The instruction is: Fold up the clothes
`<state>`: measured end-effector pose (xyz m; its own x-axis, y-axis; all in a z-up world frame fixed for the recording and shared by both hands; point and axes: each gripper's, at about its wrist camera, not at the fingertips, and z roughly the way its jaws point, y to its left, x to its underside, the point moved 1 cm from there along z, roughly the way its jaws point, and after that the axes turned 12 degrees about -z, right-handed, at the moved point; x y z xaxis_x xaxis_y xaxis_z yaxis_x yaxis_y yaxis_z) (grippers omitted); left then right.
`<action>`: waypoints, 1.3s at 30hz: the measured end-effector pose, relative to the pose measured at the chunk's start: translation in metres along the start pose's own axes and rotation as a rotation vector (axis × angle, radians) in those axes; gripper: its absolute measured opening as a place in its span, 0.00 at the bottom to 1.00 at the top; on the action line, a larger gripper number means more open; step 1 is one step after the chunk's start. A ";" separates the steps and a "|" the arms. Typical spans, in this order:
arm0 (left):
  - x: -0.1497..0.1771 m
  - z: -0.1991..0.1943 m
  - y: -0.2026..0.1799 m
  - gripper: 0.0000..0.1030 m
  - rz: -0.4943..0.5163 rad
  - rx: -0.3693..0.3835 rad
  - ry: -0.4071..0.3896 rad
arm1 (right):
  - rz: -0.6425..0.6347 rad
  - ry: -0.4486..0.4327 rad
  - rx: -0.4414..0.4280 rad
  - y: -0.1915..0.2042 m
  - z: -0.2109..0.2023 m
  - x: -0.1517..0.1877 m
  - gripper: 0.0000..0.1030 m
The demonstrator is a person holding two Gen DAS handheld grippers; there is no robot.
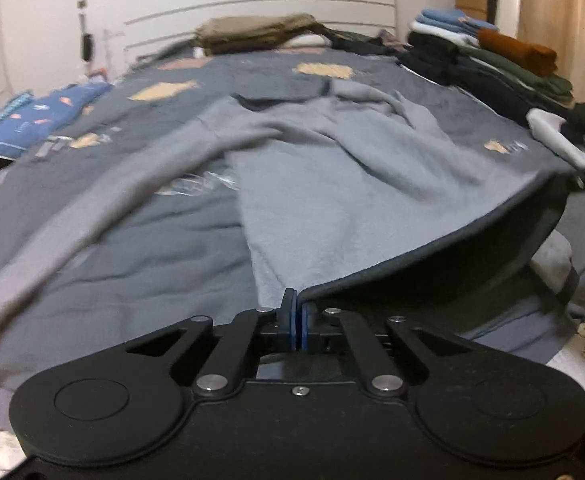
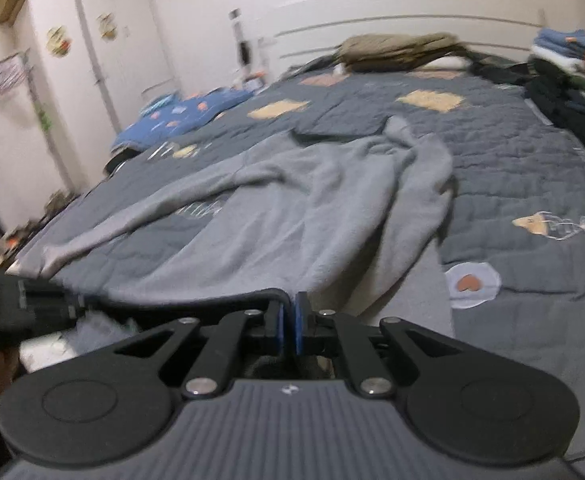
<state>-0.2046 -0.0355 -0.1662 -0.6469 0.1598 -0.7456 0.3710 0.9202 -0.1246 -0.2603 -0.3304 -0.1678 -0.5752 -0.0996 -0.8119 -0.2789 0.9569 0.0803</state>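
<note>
A grey long-sleeved sweatshirt [image 1: 324, 184] lies spread on the quilted bed, inside-out fleece showing, its collar toward the headboard. My left gripper [image 1: 298, 308] is shut on the left corner of its dark hem, lifted off the bed. My right gripper [image 2: 289, 312] is shut on the other hem corner of the sweatshirt [image 2: 292, 216]. The hem stretches taut between both grippers. One sleeve [image 1: 76, 232] trails out to the left across the quilt; the other sleeve [image 2: 424, 184] lies bunched on the right of the body.
The grey quilt [image 2: 532, 152] covers the bed. Stacks of folded clothes [image 1: 504, 60] line the right edge. An olive garment [image 1: 252, 34] sits by the white headboard. A blue patterned cloth [image 2: 184, 114] lies at the left edge, near a white wardrobe [image 2: 92, 60].
</note>
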 end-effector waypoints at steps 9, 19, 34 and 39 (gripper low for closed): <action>-0.023 -0.052 0.046 0.00 -0.071 -0.094 -0.049 | -0.075 0.075 -0.062 0.024 0.012 0.006 0.03; -0.023 -0.058 0.018 0.02 -0.127 0.103 -0.059 | 0.015 0.103 0.133 -0.019 0.008 0.015 0.18; -0.007 0.010 -0.045 0.50 -0.206 0.292 -0.067 | -0.122 0.166 0.124 -0.013 0.004 0.039 0.43; -0.006 0.021 -0.050 0.50 -0.218 0.294 -0.048 | -0.260 0.246 0.126 0.012 0.031 0.054 0.44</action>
<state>-0.2052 -0.0904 -0.1696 -0.7025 -0.0515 -0.7098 0.4082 0.7878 -0.4612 -0.2710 -0.3157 -0.2284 -0.6693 -0.3916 -0.6314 -0.3521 0.9155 -0.1945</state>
